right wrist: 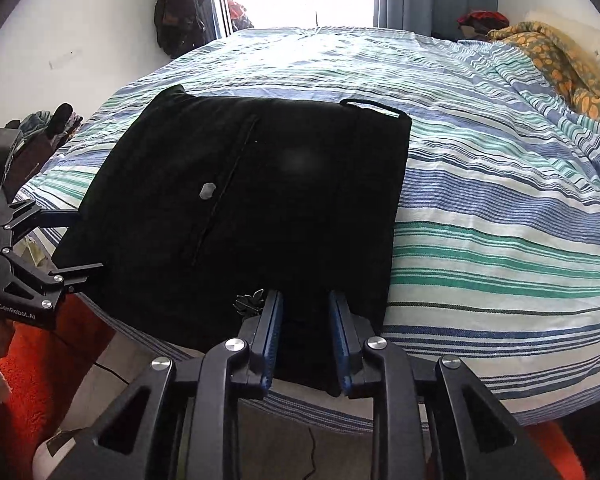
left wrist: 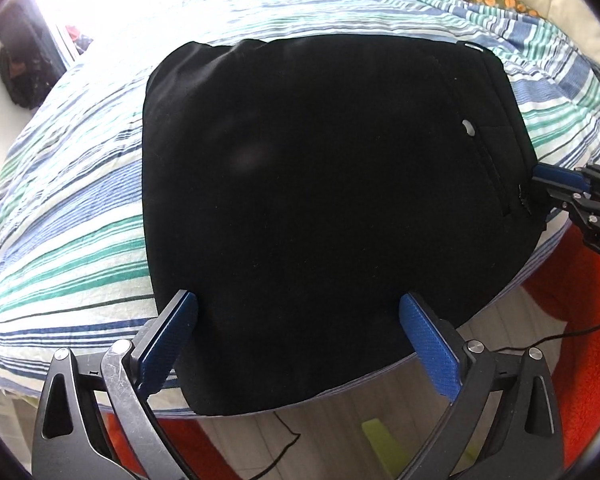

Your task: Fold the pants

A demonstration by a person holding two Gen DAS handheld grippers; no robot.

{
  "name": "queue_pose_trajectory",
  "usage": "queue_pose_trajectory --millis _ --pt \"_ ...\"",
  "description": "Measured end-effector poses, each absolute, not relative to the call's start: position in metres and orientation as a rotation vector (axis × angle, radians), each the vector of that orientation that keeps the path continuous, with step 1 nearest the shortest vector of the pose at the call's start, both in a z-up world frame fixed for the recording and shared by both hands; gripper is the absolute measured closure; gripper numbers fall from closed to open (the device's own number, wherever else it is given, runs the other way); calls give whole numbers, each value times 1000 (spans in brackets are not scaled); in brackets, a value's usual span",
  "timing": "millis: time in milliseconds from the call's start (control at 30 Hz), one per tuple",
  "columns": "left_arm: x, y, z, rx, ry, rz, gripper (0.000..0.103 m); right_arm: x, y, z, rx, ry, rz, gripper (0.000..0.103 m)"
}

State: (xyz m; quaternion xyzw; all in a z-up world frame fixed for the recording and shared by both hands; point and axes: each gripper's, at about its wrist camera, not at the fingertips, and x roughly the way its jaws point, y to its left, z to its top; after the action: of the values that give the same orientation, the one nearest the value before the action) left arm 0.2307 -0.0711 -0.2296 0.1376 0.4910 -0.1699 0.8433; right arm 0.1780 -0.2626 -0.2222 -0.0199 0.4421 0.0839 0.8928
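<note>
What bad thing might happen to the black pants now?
1. The black pants hang a little over the bed's near edge, so a pull toward the floor might drag the folded stack off.
2. The right gripper has its jaws narrowly apart around the near edge; if it grabs only the top layer, the fold may come undone.
3. The left gripper is wide open, holding nothing, so one side may sag.

Pants (left wrist: 320, 208) were plain black; bedsheet (right wrist: 500, 216) was white with blue and green stripes — rug (left wrist: 572, 320) orange, claw pads (left wrist: 428, 344) blue.
</note>
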Motion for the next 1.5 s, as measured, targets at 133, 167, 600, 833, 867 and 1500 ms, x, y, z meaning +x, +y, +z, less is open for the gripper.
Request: queue_pose_trajectory --millis 133,167,600,833,867,1500 --pt "236 -71 -232 287 1046 -361 2 180 -261 -222 -52 923 167 78" --pt "237 -71 -232 287 1047 -362 2 180 -261 -223 -60 925 164 78" --pt "248 -77 -236 294 1089 -387 1 187 -254 -221 -88 980 134 78" --pt "260 -80 -236 310 1141 -396 1 189 -248 -221 -109 986 121 78" --pt "261 -81 -236 313 1149 -397 1 190 -247 -220 -111 990 119 78" --pt "267 -81 -240 304 1134 -407 1 202 -232 -217 -166 1048 91 76"
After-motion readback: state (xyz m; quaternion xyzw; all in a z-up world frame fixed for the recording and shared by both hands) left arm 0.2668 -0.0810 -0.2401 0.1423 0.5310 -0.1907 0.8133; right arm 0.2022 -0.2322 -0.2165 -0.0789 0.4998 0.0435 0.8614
